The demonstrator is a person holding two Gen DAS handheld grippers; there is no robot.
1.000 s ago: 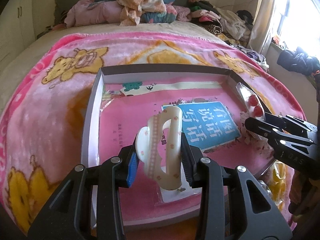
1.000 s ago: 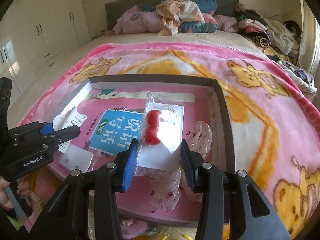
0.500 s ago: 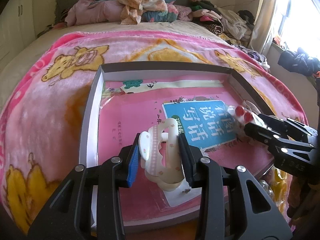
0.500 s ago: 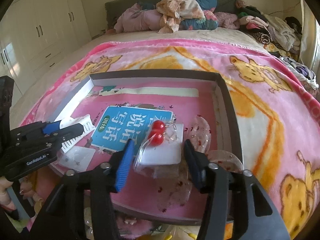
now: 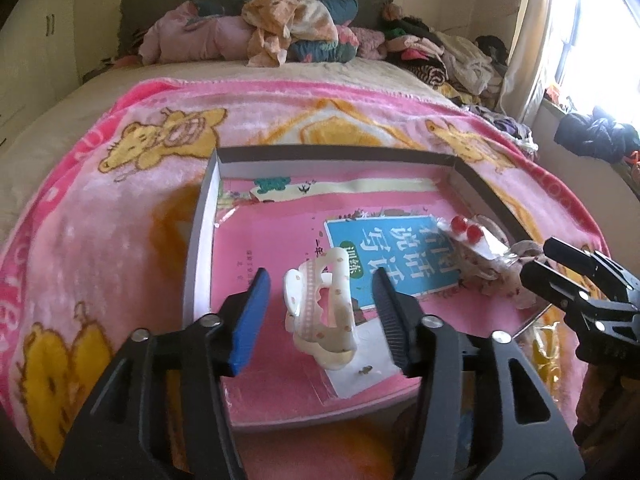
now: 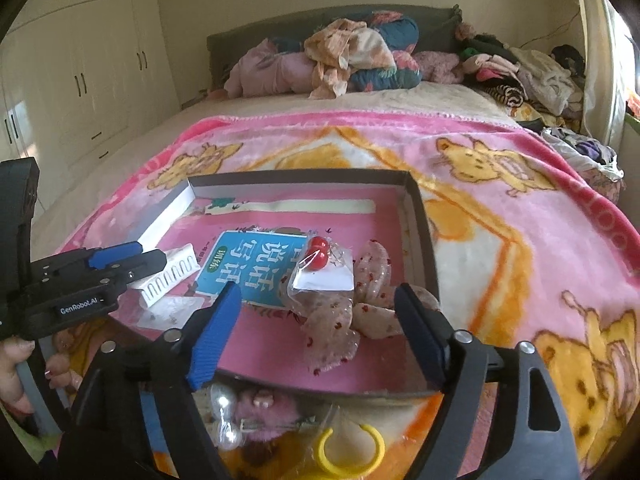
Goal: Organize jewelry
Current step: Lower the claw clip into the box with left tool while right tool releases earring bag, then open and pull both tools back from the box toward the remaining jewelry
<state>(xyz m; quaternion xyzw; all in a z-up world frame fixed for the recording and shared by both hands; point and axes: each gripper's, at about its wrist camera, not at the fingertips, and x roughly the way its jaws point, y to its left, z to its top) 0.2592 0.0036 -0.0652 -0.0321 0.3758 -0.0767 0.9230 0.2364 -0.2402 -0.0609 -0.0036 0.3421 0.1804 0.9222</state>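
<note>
A shallow grey box lid (image 5: 196, 240) (image 6: 420, 216) lies on the pink blanket, lined with a pink book. My left gripper (image 5: 320, 292) is open; a cream spotted hair claw clip (image 5: 320, 312) (image 6: 168, 276) lies between its jaws on a small clear packet. My right gripper (image 6: 316, 316) is open just behind a clear packet with red bead earrings (image 6: 320, 256) (image 5: 466, 232), which rests on a sheer spotted bow (image 6: 360, 304) in the lid's right part.
A yellow ring (image 6: 348, 452), pearl beads (image 6: 224, 404) and pink fluffy items lie on the blanket in front of the lid. Piled clothes (image 5: 296, 28) sit at the headboard. A window (image 5: 600, 40) is at right, wardrobes (image 6: 80, 80) at left.
Both grippers opened. The left let go of the hair clip, the right let go of the earring packet; both items now rest inside the lid.
</note>
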